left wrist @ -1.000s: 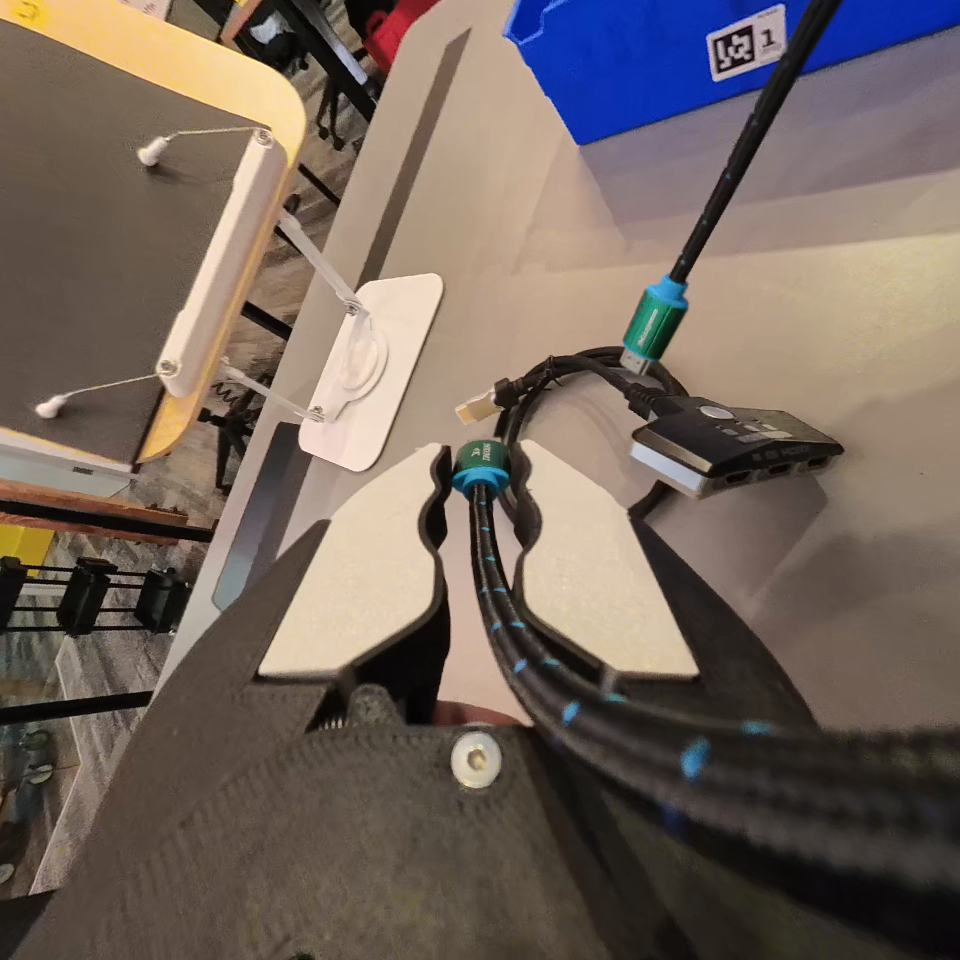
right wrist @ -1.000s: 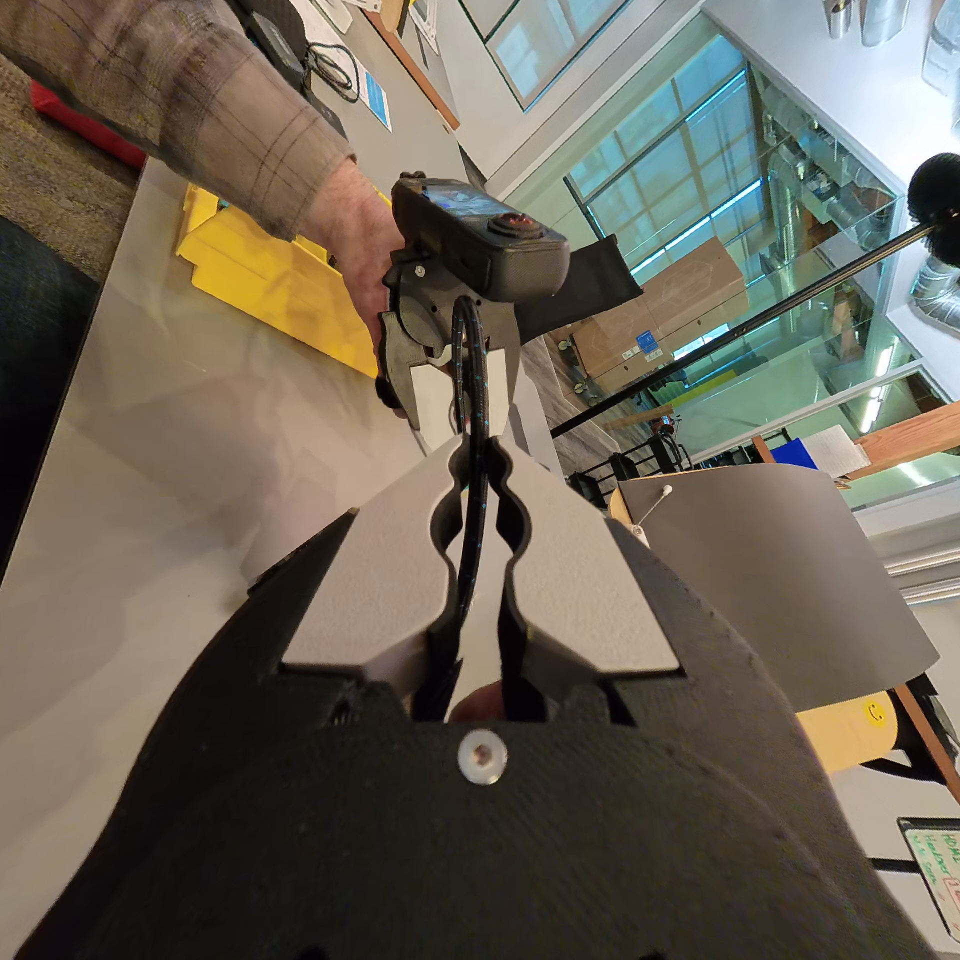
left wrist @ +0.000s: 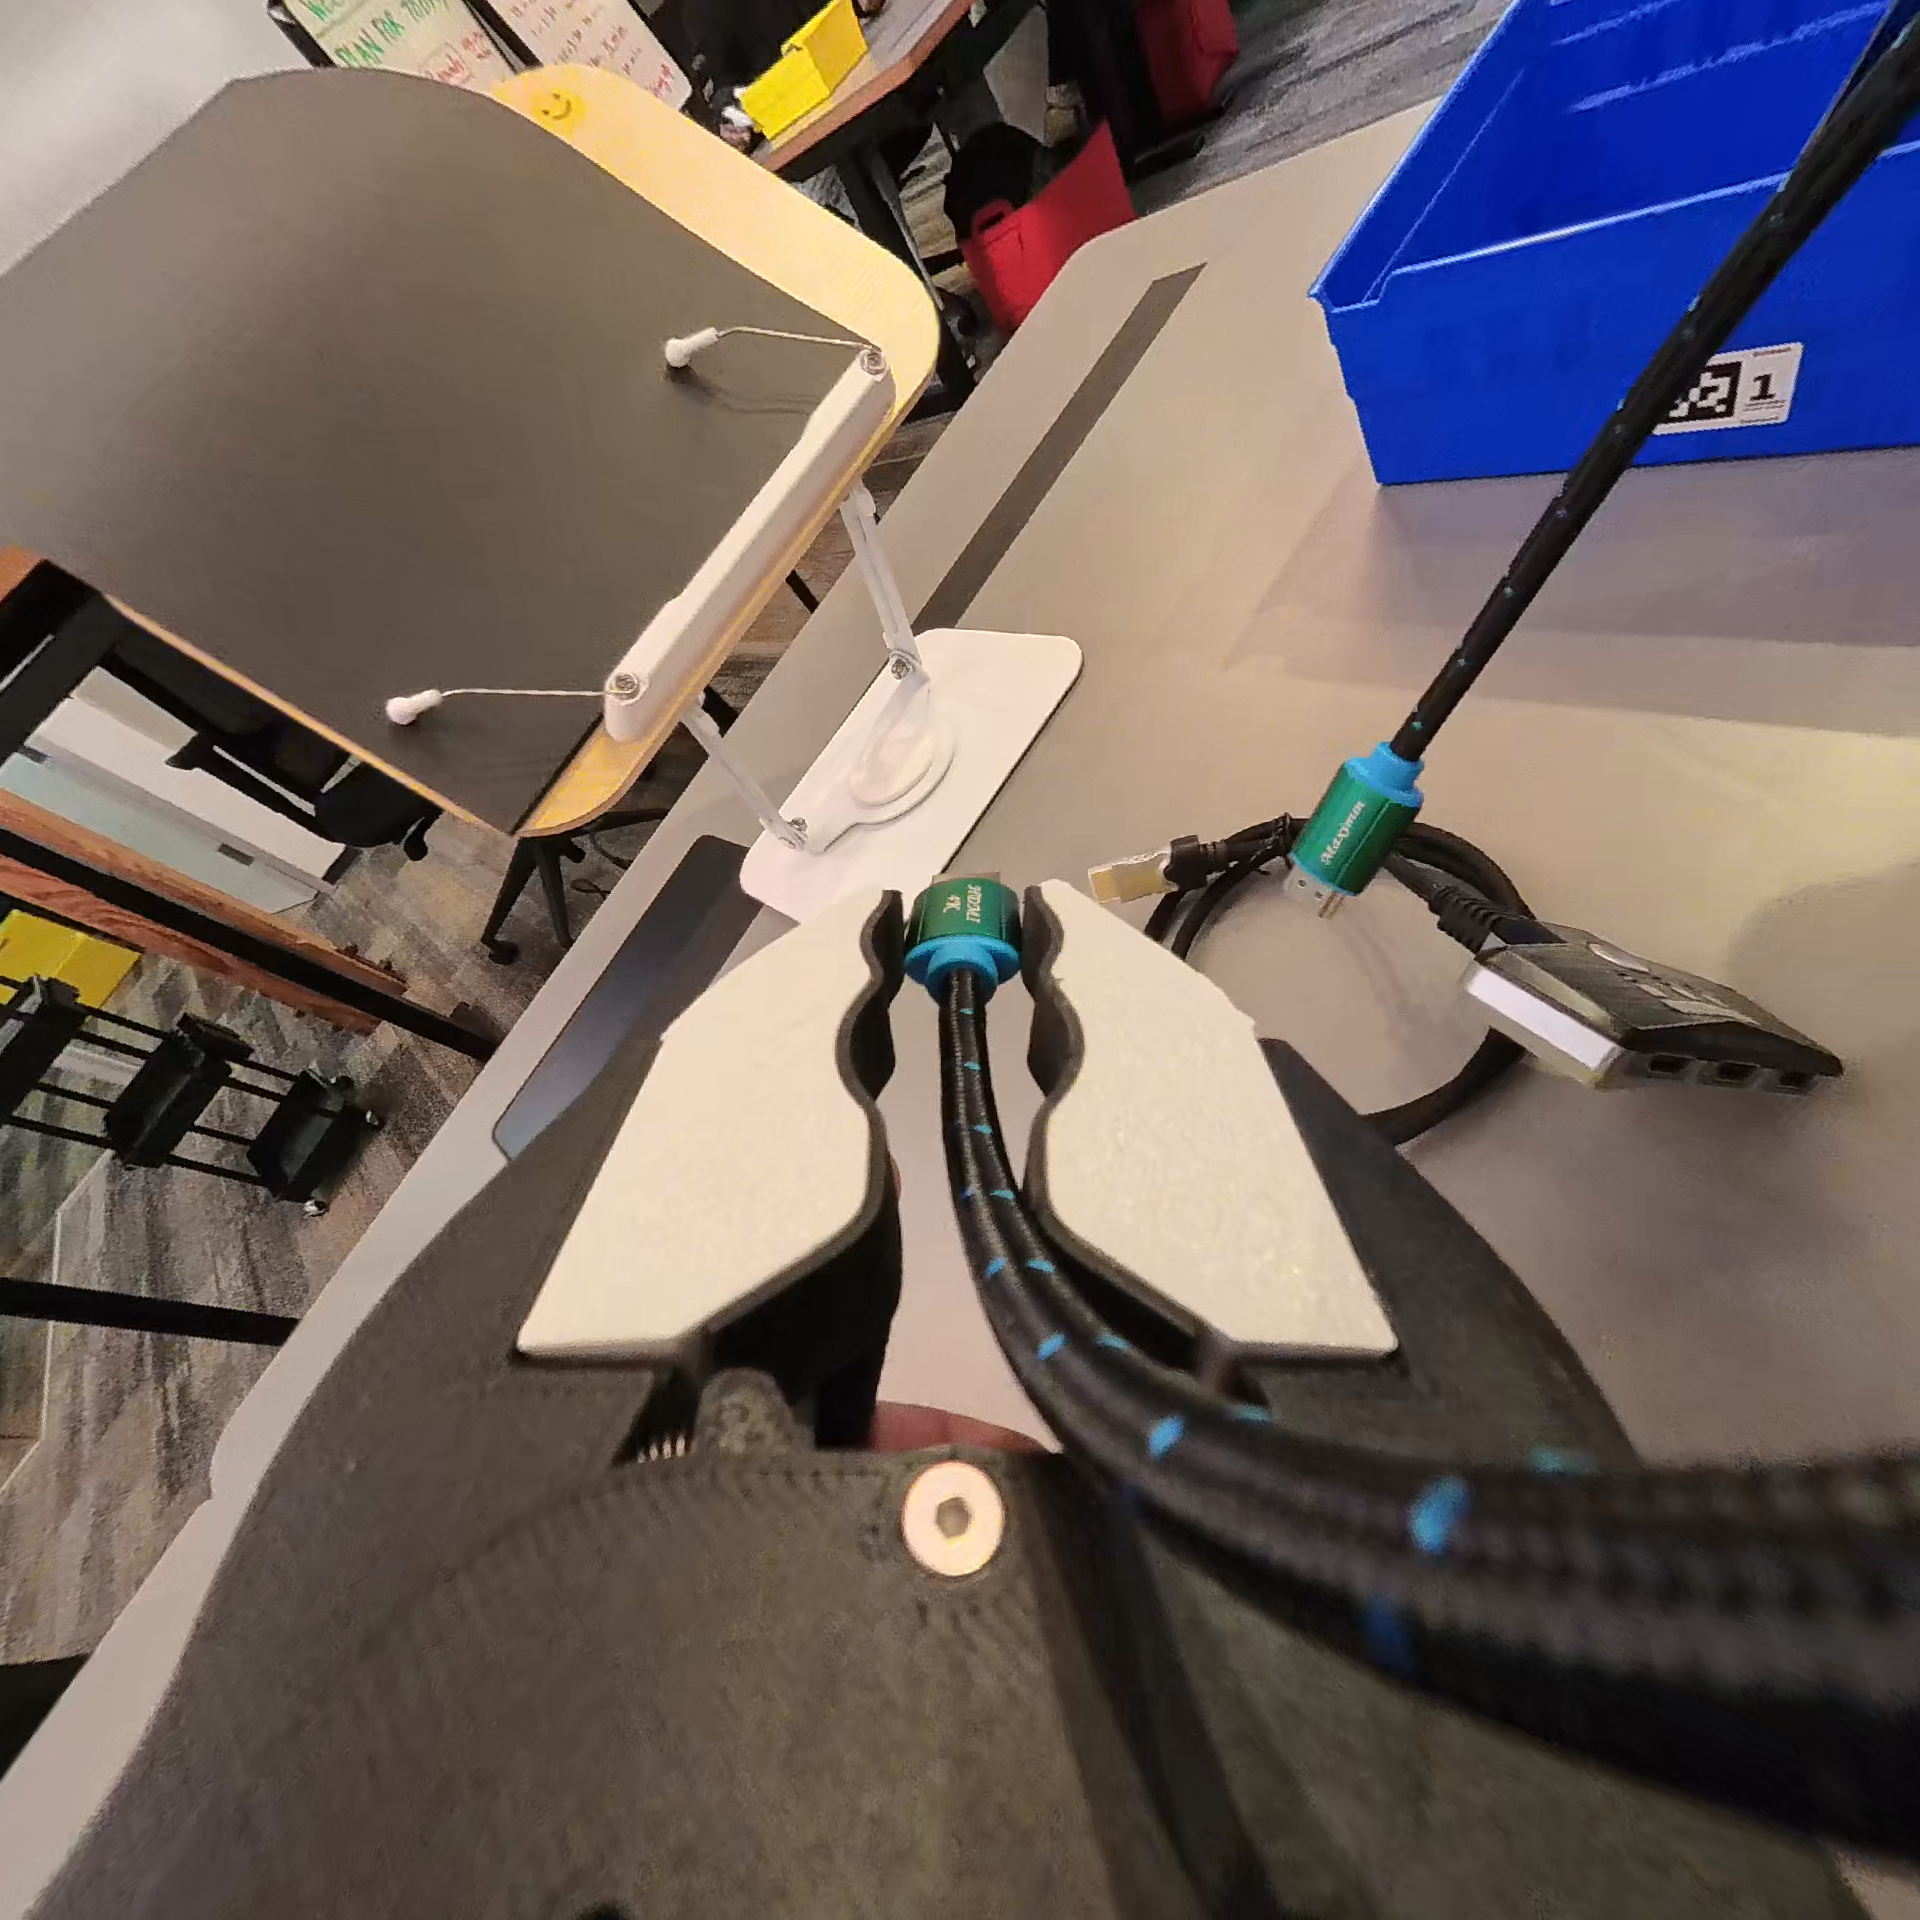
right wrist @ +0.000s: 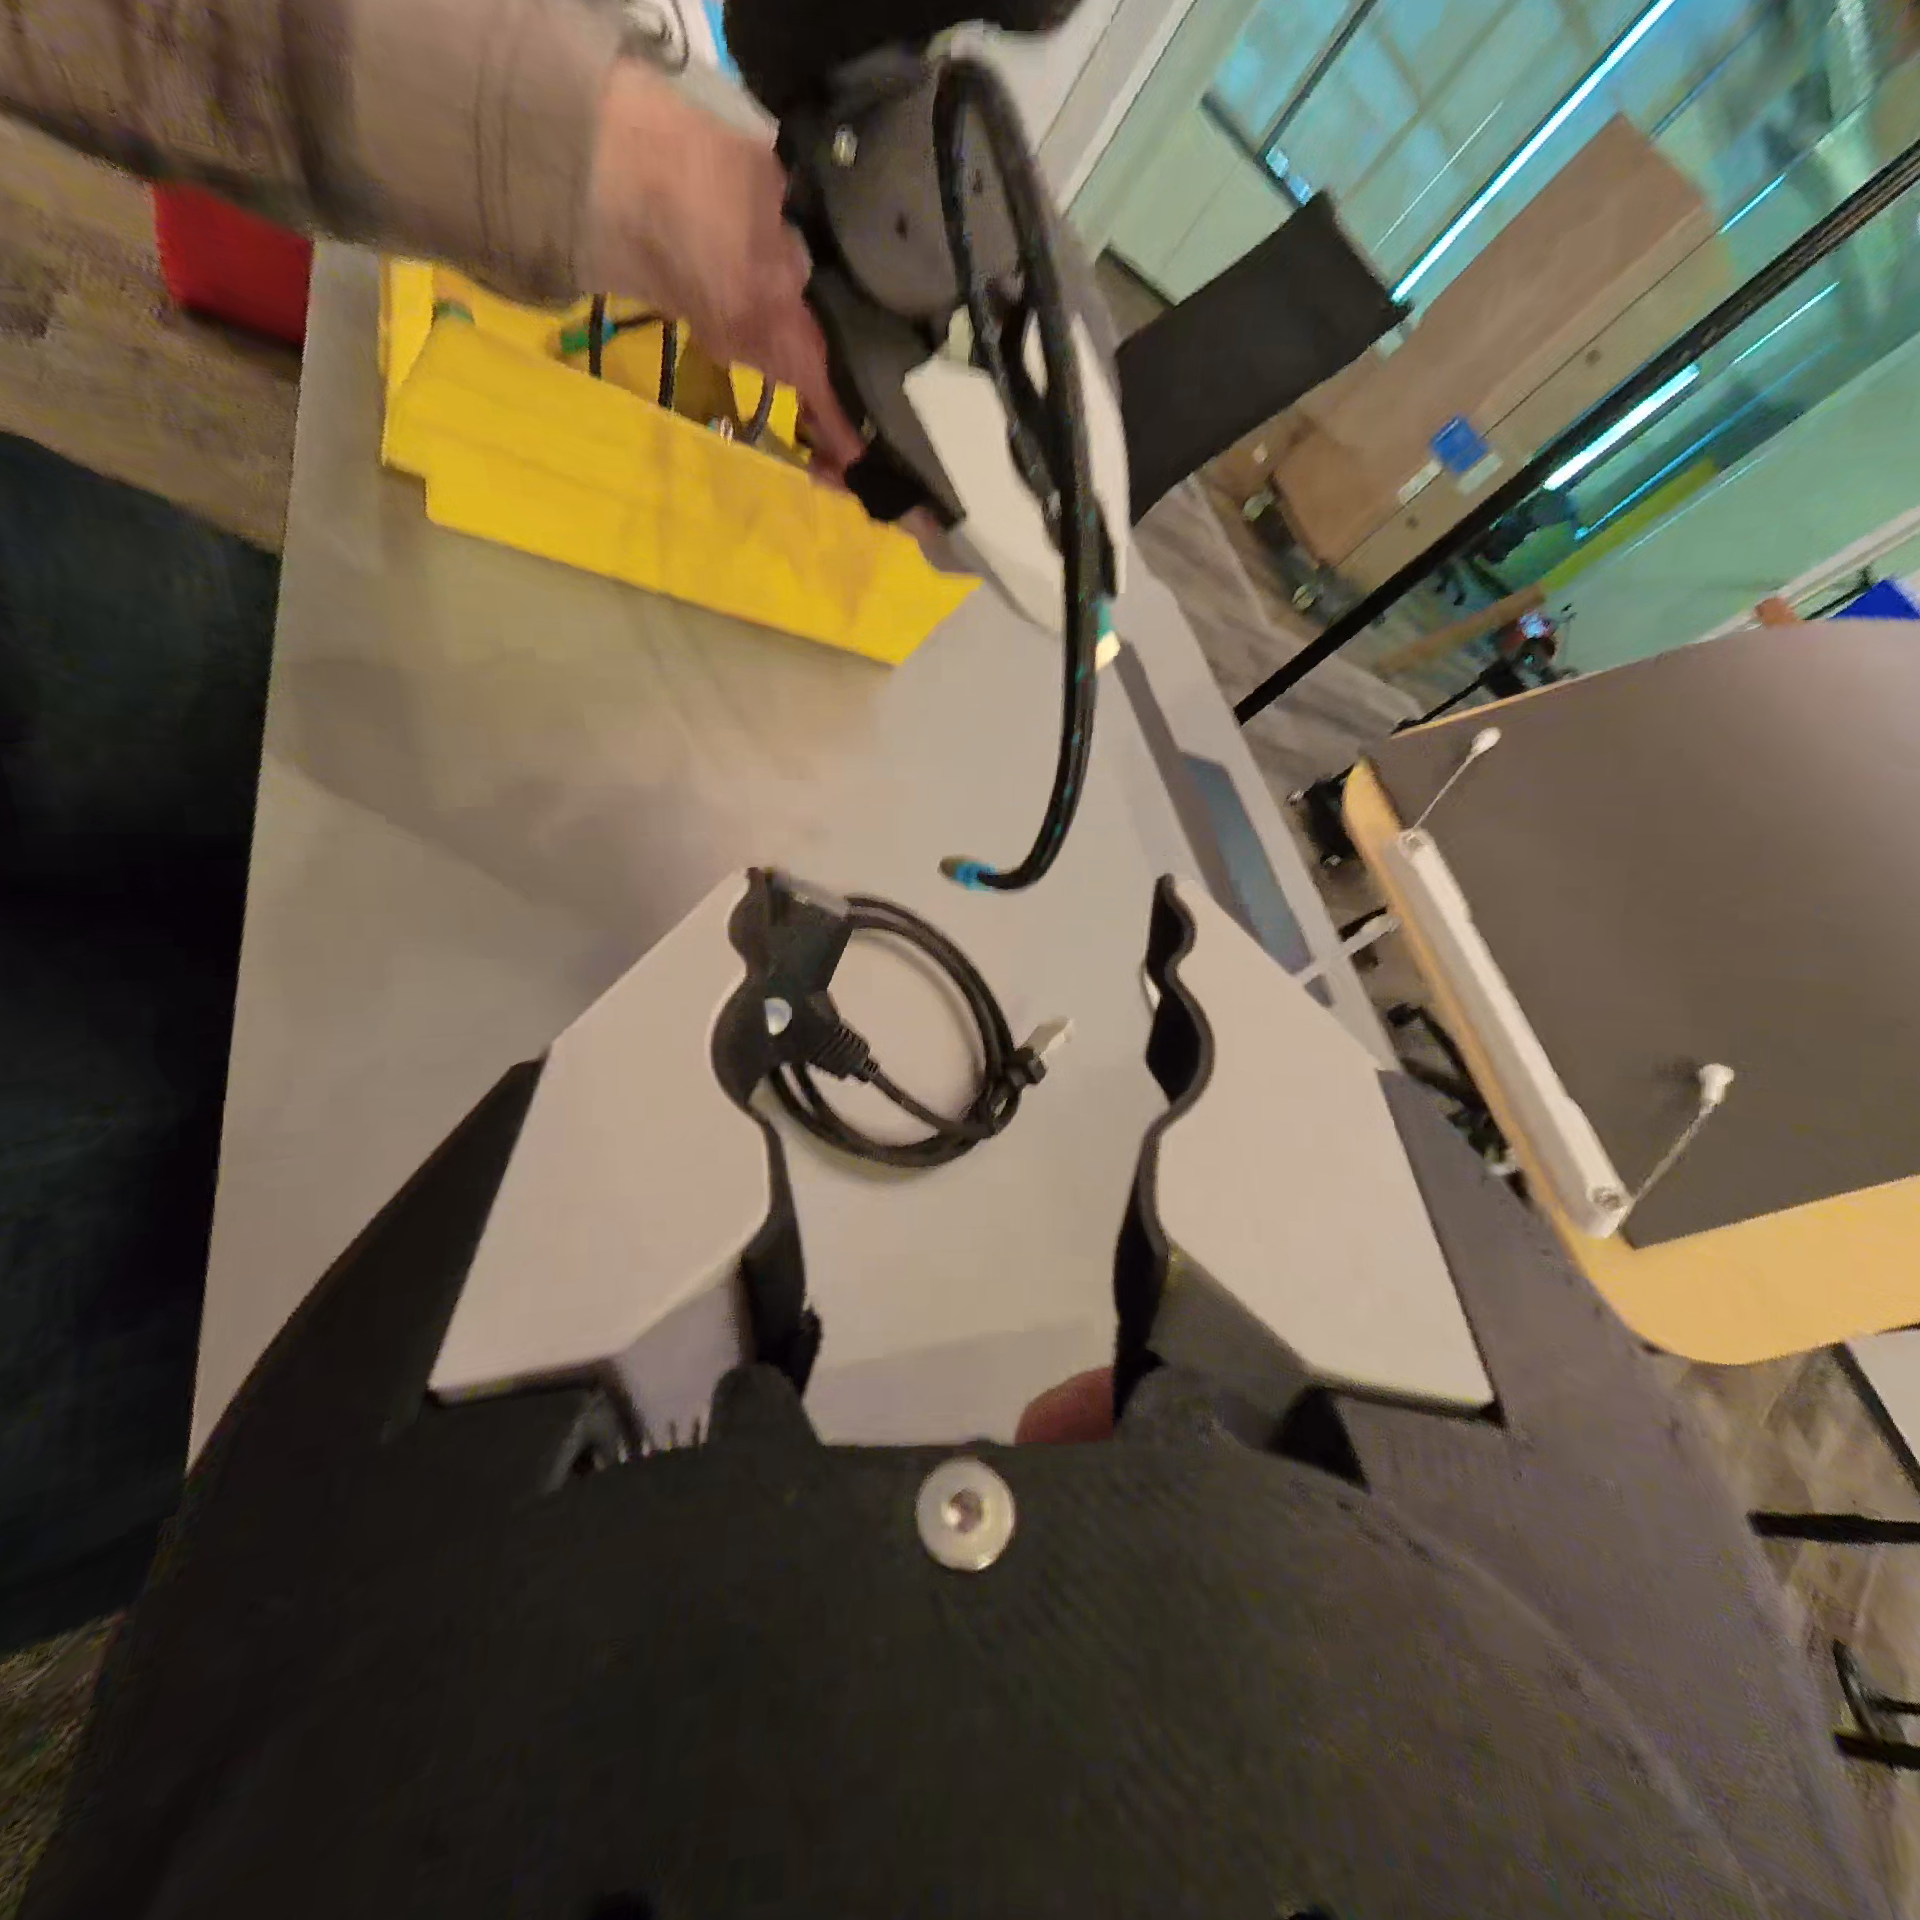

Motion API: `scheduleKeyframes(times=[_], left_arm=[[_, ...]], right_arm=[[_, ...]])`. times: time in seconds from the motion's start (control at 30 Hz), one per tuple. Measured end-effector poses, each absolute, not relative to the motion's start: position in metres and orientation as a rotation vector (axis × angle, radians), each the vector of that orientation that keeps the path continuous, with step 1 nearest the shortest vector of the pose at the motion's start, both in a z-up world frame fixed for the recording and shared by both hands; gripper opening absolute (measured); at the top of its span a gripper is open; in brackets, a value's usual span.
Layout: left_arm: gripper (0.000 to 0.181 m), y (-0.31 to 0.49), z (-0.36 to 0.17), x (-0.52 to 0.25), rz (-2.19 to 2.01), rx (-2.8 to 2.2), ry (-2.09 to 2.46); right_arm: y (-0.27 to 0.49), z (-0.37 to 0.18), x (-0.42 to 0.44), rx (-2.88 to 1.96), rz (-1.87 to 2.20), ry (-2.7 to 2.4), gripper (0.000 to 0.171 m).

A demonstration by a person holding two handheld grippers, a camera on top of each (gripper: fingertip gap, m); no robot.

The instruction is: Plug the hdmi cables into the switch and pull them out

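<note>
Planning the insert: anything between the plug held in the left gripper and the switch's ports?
Partly. The second plug dangles low between the held plug in the left gripper and the switch, near its back end. The thin black cable coil lies there too. The front ports look unobstructed.

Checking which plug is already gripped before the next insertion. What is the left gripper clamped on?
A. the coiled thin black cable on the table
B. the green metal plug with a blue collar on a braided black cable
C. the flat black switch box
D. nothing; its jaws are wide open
B: in the left wrist view the left gripper pinches the green metal plug with a blue collar between its fingertips, apart from the flat black switch box on the grey table.
</note>
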State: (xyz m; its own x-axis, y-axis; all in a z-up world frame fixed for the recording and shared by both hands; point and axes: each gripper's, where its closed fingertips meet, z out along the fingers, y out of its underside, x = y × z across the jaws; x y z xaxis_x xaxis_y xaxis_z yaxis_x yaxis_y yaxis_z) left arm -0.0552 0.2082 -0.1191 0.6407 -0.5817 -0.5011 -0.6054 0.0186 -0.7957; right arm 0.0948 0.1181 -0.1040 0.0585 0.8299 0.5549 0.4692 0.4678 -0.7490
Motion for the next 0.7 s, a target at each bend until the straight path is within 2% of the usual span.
scheduleKeyframes(times=[0.1, 0.23, 0.37, 0.7], left_arm=[[0.021, 0.207, -0.118, -0.058, 0.027, -1.644, 0.994], [0.021, 0.206, -0.116, -0.062, 0.027, -1.643, 0.998], [0.021, 0.202, -0.112, -0.068, 0.036, -1.639, 1.010], [0.021, 0.199, -0.106, -0.075, 0.035, -1.631, 1.022]], right_arm=[[0.111, -0.140, 0.087, -1.211, 0.397, -1.705, 0.083], [0.116, -0.175, 0.074, -1.235, 0.320, -1.792, 0.085], [0.136, -0.201, 0.072, -1.126, 0.033, -1.951, 0.077], [0.159, -0.262, 0.059, -0.902, -0.126, -2.327, 0.068]])
